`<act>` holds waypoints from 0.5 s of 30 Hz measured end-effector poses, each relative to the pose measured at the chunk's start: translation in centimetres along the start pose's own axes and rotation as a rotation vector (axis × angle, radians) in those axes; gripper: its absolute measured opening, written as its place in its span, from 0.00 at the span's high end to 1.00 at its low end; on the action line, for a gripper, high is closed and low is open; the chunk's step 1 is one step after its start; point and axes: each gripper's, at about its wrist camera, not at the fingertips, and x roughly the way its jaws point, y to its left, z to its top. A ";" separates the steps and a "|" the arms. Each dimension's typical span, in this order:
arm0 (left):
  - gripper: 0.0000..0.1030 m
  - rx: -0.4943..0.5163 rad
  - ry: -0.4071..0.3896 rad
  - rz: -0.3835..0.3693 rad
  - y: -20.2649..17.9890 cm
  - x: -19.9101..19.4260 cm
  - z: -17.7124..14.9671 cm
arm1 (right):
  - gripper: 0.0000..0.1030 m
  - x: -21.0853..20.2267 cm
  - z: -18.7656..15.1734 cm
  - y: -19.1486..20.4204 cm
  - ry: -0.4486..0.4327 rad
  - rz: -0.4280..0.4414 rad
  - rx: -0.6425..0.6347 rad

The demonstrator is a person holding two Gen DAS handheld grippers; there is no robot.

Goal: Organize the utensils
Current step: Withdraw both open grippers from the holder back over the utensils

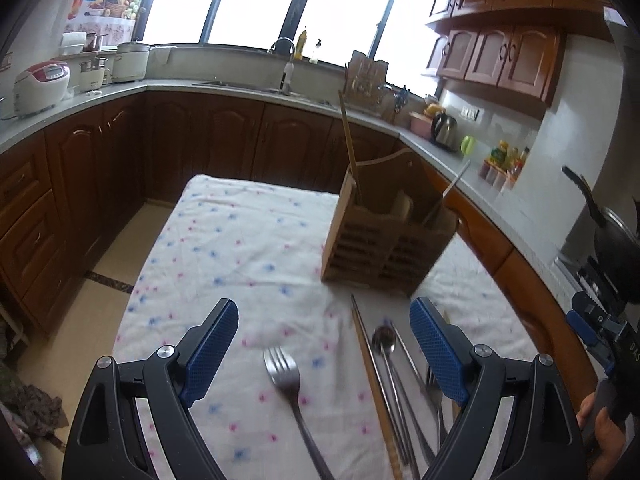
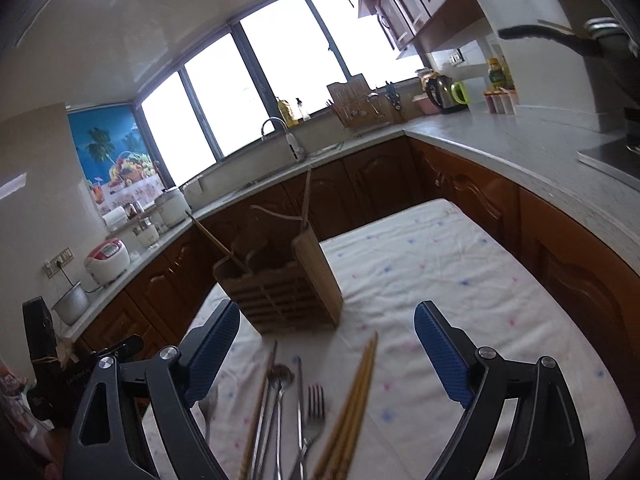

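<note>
A wooden utensil holder (image 1: pixel 384 236) stands on the cloth-covered table (image 1: pixel 240 240), with a wooden stick and a metal handle standing in it; it also shows in the right wrist view (image 2: pixel 280 288). My left gripper (image 1: pixel 324 344) is open above a steel fork (image 1: pixel 284 372). Beside the fork lie a wooden chopstick (image 1: pixel 372 376), a spoon (image 1: pixel 385 340) and more metal utensils. My right gripper (image 2: pixel 326 352) is open above a bundle of wooden chopsticks (image 2: pixel 356 404), a fork (image 2: pixel 314 412), a spoon (image 2: pixel 280 376) and other loose utensils.
Kitchen counters (image 1: pixel 248 92) with dark wood cabinets wrap around the table. Rice cookers (image 1: pixel 40 84) stand at the left, a sink tap (image 1: pixel 286 60) at the back, a kettle (image 1: pixel 444 128) and a pan (image 1: pixel 616 232) at the right. The right gripper's body (image 1: pixel 600 332) shows at the right edge.
</note>
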 end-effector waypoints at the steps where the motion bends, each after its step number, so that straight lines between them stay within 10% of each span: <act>1: 0.15 0.004 0.006 0.002 -0.1 -0.1 -0.1 | 0.12 -0.2 -0.3 -0.2 0.006 -0.005 0.003; 15: 0.16 0.058 0.128 0.018 -1.7 0.6 -1.2 | 0.13 -0.1 -2.4 -1.3 0.083 -0.037 0.000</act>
